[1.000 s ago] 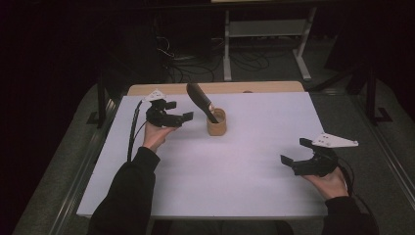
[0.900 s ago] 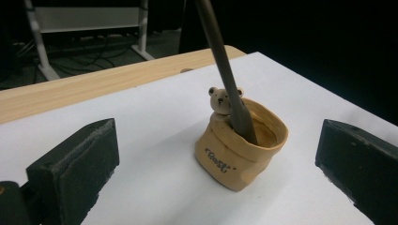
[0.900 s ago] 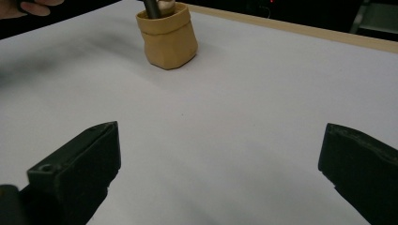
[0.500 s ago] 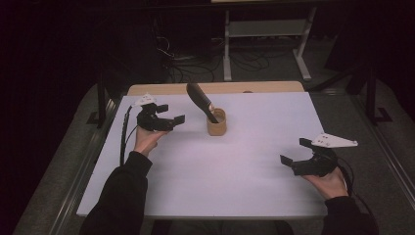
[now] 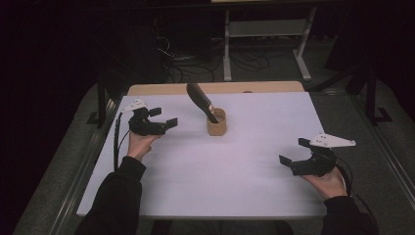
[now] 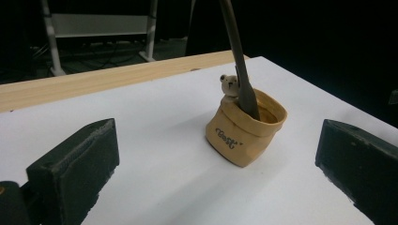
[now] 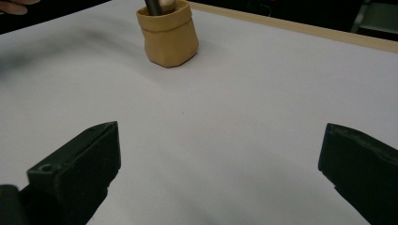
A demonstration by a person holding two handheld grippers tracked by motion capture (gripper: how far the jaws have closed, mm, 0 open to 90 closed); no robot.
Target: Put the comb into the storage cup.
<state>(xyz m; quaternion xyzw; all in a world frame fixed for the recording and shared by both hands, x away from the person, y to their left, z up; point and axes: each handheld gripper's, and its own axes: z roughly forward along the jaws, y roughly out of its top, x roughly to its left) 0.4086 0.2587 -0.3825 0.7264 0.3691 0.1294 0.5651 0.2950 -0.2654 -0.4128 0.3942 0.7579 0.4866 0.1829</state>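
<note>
A small tan pot (image 5: 216, 123) shaped like a folded bag stands on the white table top (image 5: 235, 161), toward the back middle. A dark spatula (image 5: 200, 101) leans out of it to the left. In the left gripper view the pot (image 6: 245, 126) carries a tiny bear figure (image 6: 229, 85) and the spatula's handle (image 6: 238, 61) rises from it. My left gripper (image 5: 163, 116) is open, left of the pot and apart from it. My right gripper (image 5: 294, 152) is open near the front right, well away from the pot (image 7: 169, 33).
A wooden strip (image 5: 215, 88) runs along the table's far edge. Behind it, on the dark floor, stand a metal frame (image 5: 266, 36) and loose cables (image 5: 181, 54). Grey rails (image 5: 73, 186) border the table on both sides.
My left gripper has drawn back to the left, away from the pot. The right gripper has stayed where it was.
</note>
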